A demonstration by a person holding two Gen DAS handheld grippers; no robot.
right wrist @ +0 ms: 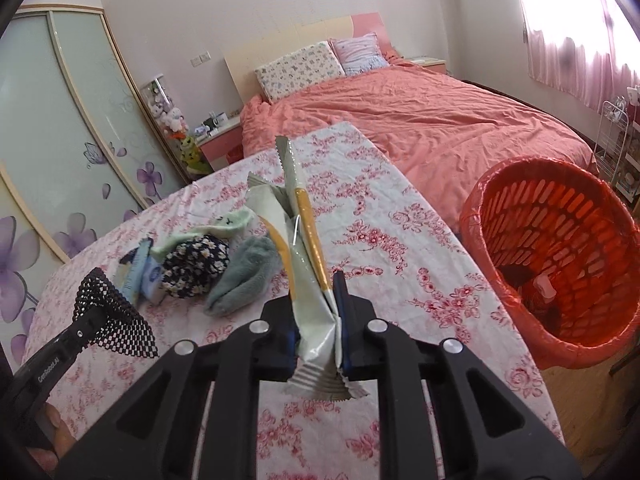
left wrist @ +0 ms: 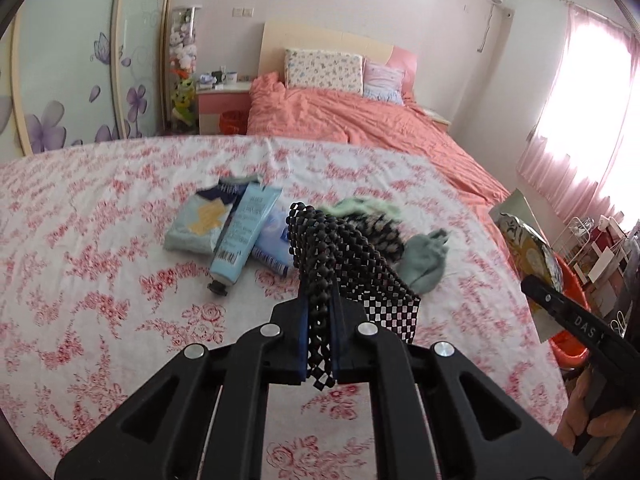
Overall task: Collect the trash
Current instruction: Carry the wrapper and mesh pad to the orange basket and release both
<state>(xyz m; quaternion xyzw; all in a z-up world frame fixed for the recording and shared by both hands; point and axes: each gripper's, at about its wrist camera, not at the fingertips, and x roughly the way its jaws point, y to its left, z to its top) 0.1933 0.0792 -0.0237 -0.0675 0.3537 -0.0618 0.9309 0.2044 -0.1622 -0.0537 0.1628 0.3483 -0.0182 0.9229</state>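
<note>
Two sets of fingers clamp trash: black checkered mesh (left wrist: 352,280), crumpled pale-green wrapper (right wrist: 308,240).

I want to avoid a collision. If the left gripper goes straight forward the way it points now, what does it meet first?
Probably the dark floral cloth bundle, with the grey-green sock just beside it. The left gripper, shut on the black mesh piece, points at that pile; depth is unclear.

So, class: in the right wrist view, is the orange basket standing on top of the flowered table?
No, the orange basket stands on the floor beside the flowered table, off its right edge.
</note>
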